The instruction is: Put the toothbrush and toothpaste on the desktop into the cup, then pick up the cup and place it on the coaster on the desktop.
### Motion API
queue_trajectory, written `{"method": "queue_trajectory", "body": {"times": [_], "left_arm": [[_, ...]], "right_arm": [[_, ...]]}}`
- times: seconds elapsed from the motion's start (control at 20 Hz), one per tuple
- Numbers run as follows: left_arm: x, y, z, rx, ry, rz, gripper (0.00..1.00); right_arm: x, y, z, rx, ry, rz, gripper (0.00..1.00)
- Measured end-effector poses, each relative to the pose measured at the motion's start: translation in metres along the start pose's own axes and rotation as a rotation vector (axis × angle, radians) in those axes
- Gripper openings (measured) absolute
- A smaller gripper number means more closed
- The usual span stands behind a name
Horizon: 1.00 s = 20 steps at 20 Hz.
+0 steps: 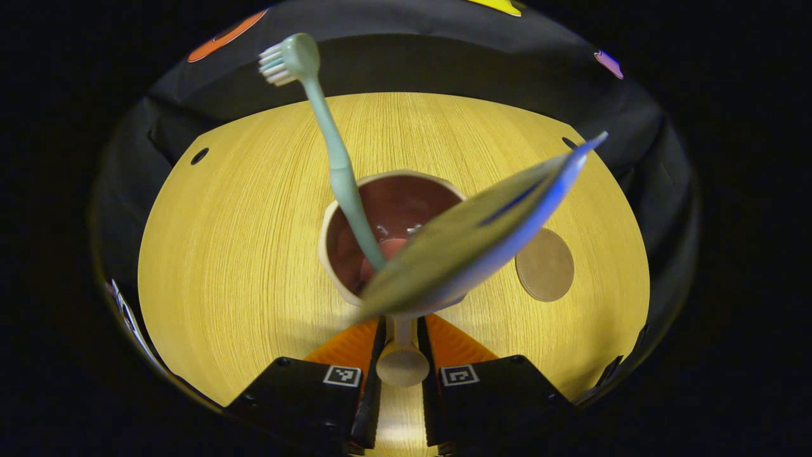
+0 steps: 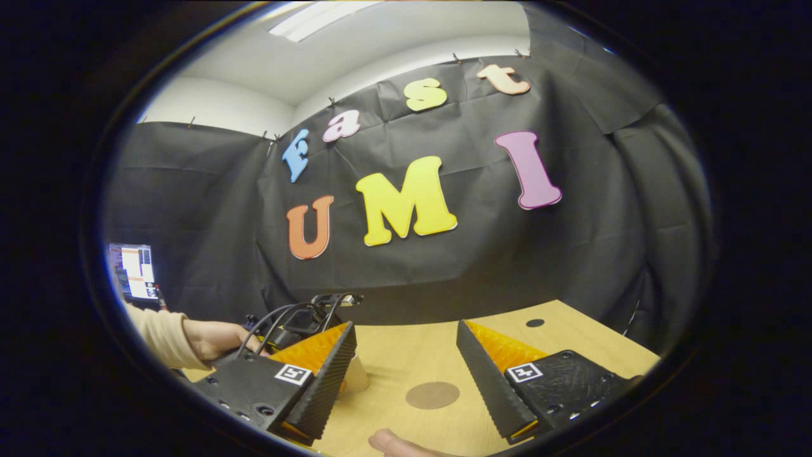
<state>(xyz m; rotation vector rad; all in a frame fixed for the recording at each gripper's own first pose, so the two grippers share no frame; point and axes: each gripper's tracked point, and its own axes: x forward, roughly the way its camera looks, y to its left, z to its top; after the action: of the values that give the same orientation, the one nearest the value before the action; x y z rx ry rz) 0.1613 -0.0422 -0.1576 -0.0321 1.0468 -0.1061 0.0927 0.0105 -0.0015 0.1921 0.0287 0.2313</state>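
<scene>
A cream cup with a brown inside stands in front of my left gripper, which is shut on the cup's handle. A pale green toothbrush stands in the cup, its bristles up and to the left. The toothpaste tube leans out of the cup toward the right. The round brown coaster lies on the table just right of the cup. My right gripper is held open above the table, with the coaster lying between and beyond its fingers. Part of the cup shows behind its left finger.
The wooden table has small dark holes near its far corners. In the right gripper view, a sleeved hand holds the other gripper at the left, a screen glows beyond it, and a fingertip shows at the bottom edge.
</scene>
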Motion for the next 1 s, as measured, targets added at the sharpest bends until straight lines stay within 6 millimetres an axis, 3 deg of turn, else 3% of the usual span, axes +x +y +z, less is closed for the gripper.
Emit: {"method": "queue_trajectory", "body": {"times": [0.15,0.2,0.25,0.55,0.75,1.0], "left_arm": [[0.001,-0.001,0.000,-0.024,-0.023,-0.014,0.28],[-0.001,-0.002,0.000,-0.031,-0.029,-0.016,0.31],[-0.004,-0.002,0.002,-0.033,-0.039,-0.014,0.27],[-0.034,-0.008,0.029,-0.021,-0.133,0.013,0.25],[-0.050,-0.031,0.050,0.009,-0.172,0.000,0.24],[-0.063,-0.084,0.081,0.098,-0.183,-0.049,0.25]], "right_arm": [[-0.001,-0.001,0.002,-0.016,-0.011,-0.003,0.96],[-0.001,-0.002,0.003,-0.019,-0.013,-0.005,0.96],[-0.002,-0.003,0.003,-0.021,-0.015,-0.006,0.96],[-0.002,-0.008,0.007,-0.010,-0.028,-0.017,0.96],[-0.004,-0.011,0.012,-0.016,-0.041,-0.026,0.96],[-0.005,-0.029,0.019,-0.022,-0.065,-0.064,0.95]]}}
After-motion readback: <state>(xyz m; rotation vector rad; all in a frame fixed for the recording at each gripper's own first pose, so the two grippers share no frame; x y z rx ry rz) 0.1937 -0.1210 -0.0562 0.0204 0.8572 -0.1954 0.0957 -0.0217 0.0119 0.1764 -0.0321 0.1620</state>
